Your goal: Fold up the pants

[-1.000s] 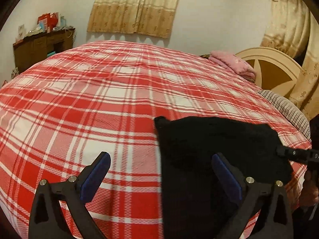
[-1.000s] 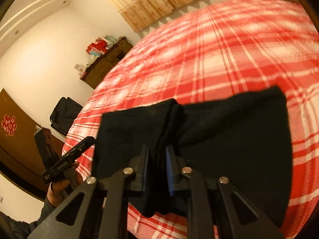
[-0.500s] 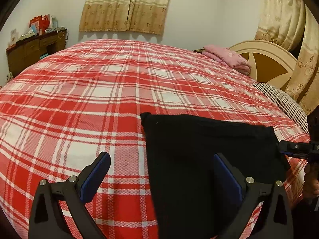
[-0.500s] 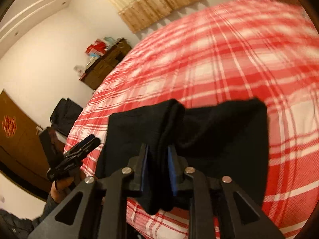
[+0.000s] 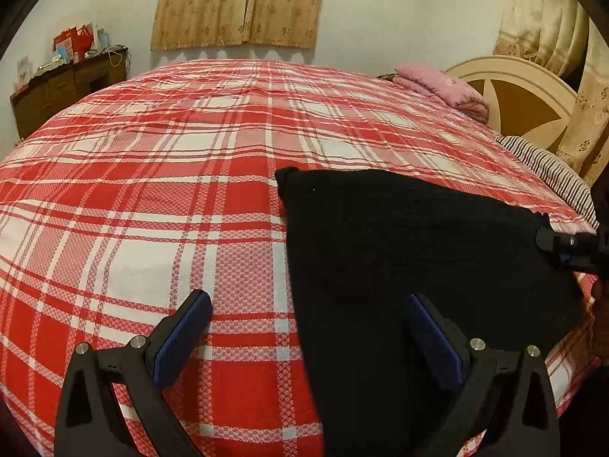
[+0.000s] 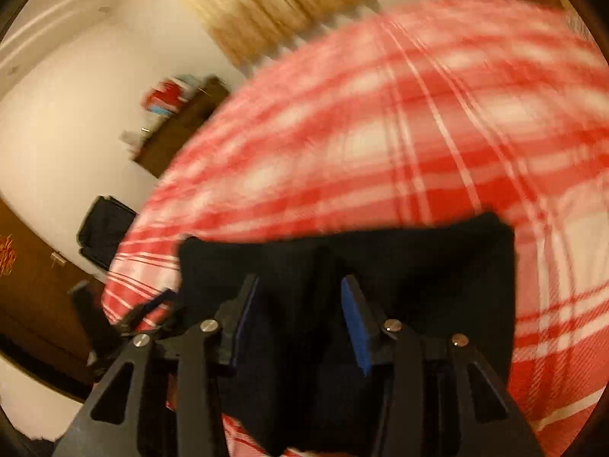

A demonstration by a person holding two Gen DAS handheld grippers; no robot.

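Observation:
The black pants lie folded flat on the red plaid bedspread, near the bed's front right edge. My left gripper is open and empty above them, its right finger over the cloth and its left finger over the bedspread. My right gripper shows in the left wrist view at the pants' right edge. In the blurred right wrist view my right gripper has its jaws apart over the pants, holding nothing.
A folded pink blanket and a cream headboard stand at the far right. A striped pillow lies at the right edge. A wooden dresser stands far left. A dark bag sits on the floor.
My right gripper has opened and let go of the pants fold, which has dropped flat. The right camera is moving fast. My left gripper stayed open and lifted slightly.

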